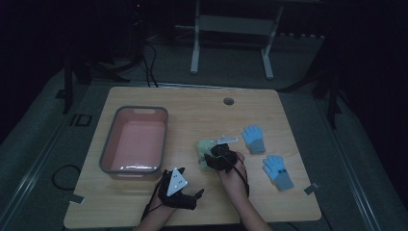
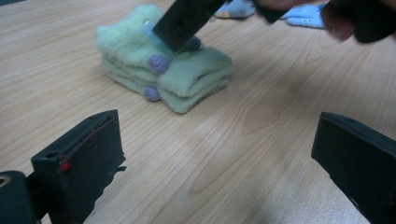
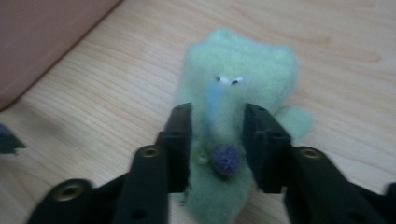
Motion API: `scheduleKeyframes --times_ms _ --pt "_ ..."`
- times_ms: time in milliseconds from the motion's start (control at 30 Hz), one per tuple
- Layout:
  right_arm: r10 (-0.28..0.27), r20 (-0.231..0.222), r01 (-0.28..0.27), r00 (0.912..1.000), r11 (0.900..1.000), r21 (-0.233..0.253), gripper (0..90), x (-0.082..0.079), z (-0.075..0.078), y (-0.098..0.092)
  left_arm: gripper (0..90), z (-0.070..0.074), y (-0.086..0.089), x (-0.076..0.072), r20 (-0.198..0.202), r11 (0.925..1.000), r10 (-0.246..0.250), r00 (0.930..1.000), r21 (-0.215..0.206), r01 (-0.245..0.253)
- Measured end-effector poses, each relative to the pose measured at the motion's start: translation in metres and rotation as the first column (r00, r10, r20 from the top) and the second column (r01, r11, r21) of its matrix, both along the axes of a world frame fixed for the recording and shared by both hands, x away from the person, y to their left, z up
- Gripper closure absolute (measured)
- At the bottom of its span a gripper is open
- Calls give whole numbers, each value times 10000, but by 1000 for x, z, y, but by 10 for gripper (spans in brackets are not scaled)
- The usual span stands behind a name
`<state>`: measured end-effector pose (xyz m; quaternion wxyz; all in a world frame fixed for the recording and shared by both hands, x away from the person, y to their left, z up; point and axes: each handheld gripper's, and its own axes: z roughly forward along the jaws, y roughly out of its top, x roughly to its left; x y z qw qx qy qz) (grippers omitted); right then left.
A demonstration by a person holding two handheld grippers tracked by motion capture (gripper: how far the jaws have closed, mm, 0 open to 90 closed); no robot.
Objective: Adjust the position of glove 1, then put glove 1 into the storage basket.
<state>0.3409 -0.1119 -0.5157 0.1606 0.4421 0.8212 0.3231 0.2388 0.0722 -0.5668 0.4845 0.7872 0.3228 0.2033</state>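
Lying mid-table with bare wood around, green gloves (image 3: 233, 93) sit between the right gripper (image 3: 217, 140)'s part-open jaws; left gripper (image 2: 210, 154) gapes, released.

blue gloves (image 1: 253, 138): 2 | green gloves (image 1: 206, 149): 1 stack | pink bins (image 1: 136, 139): 1

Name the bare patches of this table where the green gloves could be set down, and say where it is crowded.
Bare wood runs along the far edge of the table around the cable hole, and between the pink tub and the green gloves. The near right corner is open too. It is crowded around the right gripper, the left gripper and the blue gloves.
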Motion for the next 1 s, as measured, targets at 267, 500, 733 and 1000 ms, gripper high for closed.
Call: scheduleKeyframes --times_ms 267,500,733,1000 --pt "926 -90 -908 9957 9882 1236 265 -3 13 -26 40 0 -3 -1 -151 9995 -98 9998 305 103" --pt "1823 116 -1816 9832 9682 1718 158 -3 11 -34 41 0 -3 0 -405 9994 -107 9991 322 120" --pt "2196 521 -2244 9742 9671 1199 137 1 12 -46 47 2 -6 4 -1017 9971 -697 9924 221 723" --pt "2255 401 -2289 9734 9646 1309 115 10 25 -64 64 16 -14 17 -1159 9874 -1372 9837 635 1452"
